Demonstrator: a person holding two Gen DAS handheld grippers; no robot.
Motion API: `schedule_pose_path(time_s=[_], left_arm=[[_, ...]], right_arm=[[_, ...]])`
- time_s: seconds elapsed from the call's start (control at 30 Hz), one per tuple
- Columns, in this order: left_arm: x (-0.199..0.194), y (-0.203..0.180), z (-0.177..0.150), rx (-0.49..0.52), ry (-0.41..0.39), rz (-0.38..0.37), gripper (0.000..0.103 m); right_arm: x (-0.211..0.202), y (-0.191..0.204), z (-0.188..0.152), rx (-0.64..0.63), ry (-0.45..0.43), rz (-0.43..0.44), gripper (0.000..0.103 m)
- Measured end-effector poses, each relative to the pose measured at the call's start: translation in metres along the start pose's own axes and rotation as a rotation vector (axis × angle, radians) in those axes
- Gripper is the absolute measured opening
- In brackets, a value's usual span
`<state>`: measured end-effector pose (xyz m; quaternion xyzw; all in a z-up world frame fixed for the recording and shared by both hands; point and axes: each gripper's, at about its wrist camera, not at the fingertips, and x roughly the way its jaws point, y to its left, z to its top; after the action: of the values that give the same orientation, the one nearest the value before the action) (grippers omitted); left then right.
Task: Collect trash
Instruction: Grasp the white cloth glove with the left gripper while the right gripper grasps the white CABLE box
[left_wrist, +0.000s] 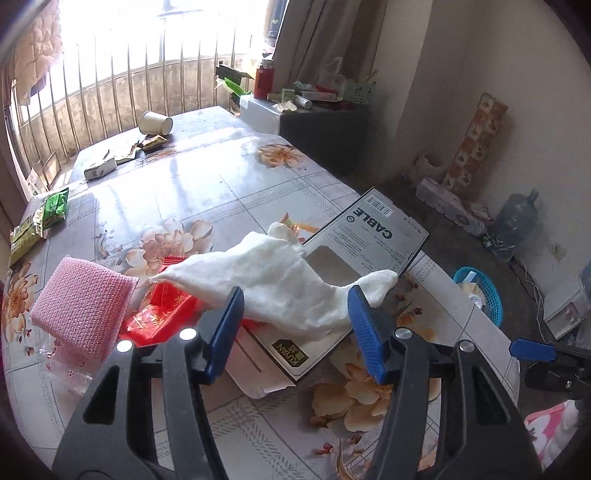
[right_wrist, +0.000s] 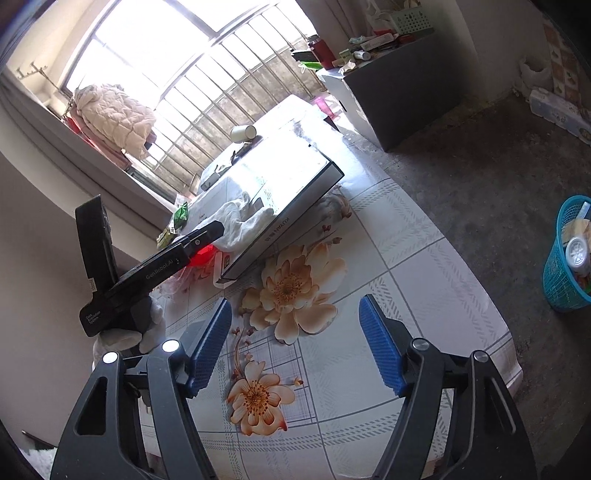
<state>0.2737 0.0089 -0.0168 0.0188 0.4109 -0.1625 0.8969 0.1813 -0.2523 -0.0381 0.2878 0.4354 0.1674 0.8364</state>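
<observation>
A crumpled white tissue (left_wrist: 280, 280) lies draped over a flat black box marked CABLE (left_wrist: 373, 236) on the flowered table (left_wrist: 229, 184). My left gripper (left_wrist: 295, 325) is open, its blue pads (left_wrist: 225, 328) on either side of the tissue's near end, with no clear squeeze. From the right wrist view the left gripper (right_wrist: 218, 227) reaches over the tissue (right_wrist: 236, 221) and the box (right_wrist: 288, 173). My right gripper (right_wrist: 295, 339) hangs open above the bare tablecloth (right_wrist: 406, 258), with nothing between its fingers. A red wrapper (left_wrist: 159, 314) lies under the tissue's left end.
A pink sponge (left_wrist: 81, 306) sits left of the red wrapper. Green packets (left_wrist: 51, 210), a small carton (left_wrist: 99, 168) and a tipped paper cup (left_wrist: 155, 122) lie at the far side. A blue basket (right_wrist: 557, 273) holding rubbish stands on the floor to the right of the table.
</observation>
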Motion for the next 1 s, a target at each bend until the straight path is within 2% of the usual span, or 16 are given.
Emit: schedule_pose_path(time_s=[0.13, 0.23, 0.4, 0.57, 0.7, 0.77, 0.83, 0.9, 1.0], left_arm=[[0.011, 0.009, -0.005, -0.042, 0.034, 0.008, 0.039], [0.013, 0.018, -0.007, -0.085, 0.036, -0.008, 0.031], [0.016, 0.026, -0.008, -0.111, 0.04, -0.016, 0.018], [0.018, 0.028, -0.011, -0.121, 0.048, -0.034, 0.013], [0.021, 0.028, -0.012, -0.129, 0.049, -0.04, 0.011], [0.022, 0.029, -0.013, -0.139, 0.051, -0.045, 0.009], [0.023, 0.029, -0.014, -0.149, 0.05, -0.051, 0.008], [0.022, 0.03, -0.015, -0.155, 0.052, -0.056, 0.007], [0.017, 0.03, -0.019, -0.167, 0.06, -0.06, 0.006]], right_arm=[[0.011, -0.015, 0.02, 0.093, -0.002, 0.108, 0.07], [0.038, -0.021, 0.033, 0.164, 0.042, 0.179, 0.07], [0.093, -0.031, 0.046, 0.29, 0.124, 0.216, 0.07], [0.127, -0.027, 0.054, 0.344, 0.12, 0.21, 0.07], [0.141, -0.018, 0.063, 0.354, 0.082, 0.173, 0.07], [0.145, -0.017, 0.066, 0.368, 0.06, 0.151, 0.066], [0.149, -0.018, 0.066, 0.386, 0.056, 0.132, 0.047], [0.152, -0.02, 0.065, 0.401, 0.058, 0.144, 0.036], [0.145, -0.017, 0.063, 0.339, 0.064, 0.156, 0.034]])
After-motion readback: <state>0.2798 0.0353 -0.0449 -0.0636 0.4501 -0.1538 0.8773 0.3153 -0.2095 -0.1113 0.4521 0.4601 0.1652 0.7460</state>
